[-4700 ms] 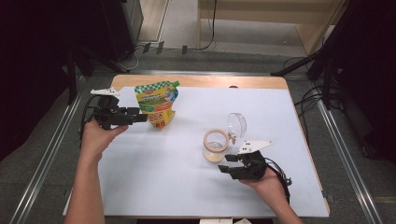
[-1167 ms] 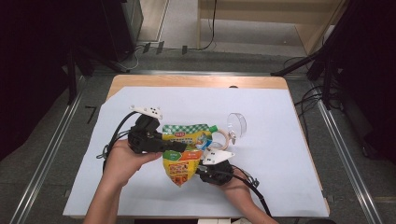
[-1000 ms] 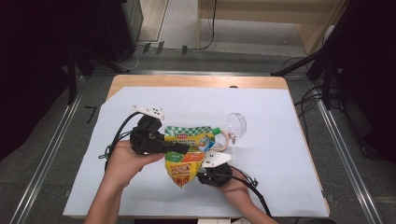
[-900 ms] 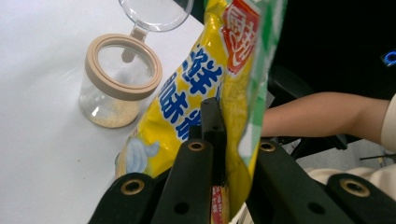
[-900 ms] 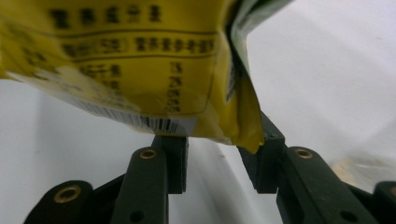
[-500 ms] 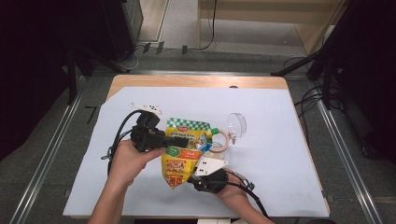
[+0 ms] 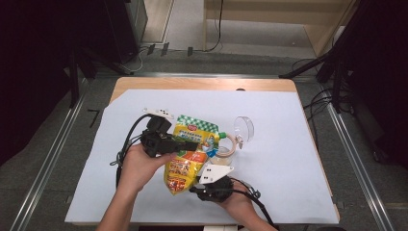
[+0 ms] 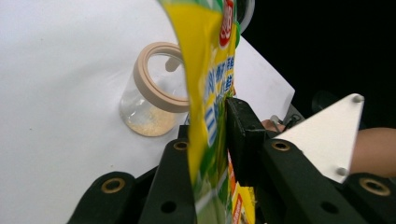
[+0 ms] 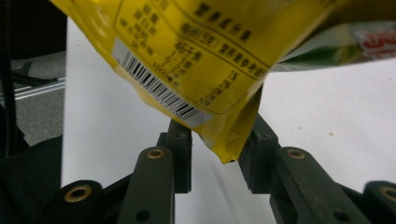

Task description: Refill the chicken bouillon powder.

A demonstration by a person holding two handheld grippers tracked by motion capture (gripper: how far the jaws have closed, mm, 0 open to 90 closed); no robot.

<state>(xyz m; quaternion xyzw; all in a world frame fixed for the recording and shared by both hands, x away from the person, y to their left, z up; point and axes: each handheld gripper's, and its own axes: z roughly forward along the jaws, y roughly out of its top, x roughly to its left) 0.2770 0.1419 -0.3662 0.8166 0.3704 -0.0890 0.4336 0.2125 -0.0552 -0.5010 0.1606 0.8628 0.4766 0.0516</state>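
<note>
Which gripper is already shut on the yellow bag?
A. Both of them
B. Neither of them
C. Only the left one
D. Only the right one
C: in the left gripper view the left gripper pinches the bag between its jaws, while in the right gripper view the right gripper has its jaws apart around the bag's bottom corner.

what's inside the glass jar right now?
The jar, open beside the yellow bag clamped in the left gripper, holds a thin layer of pale crumbs at the bottom. The bag covers its right side, so that part can't be checked.
</note>
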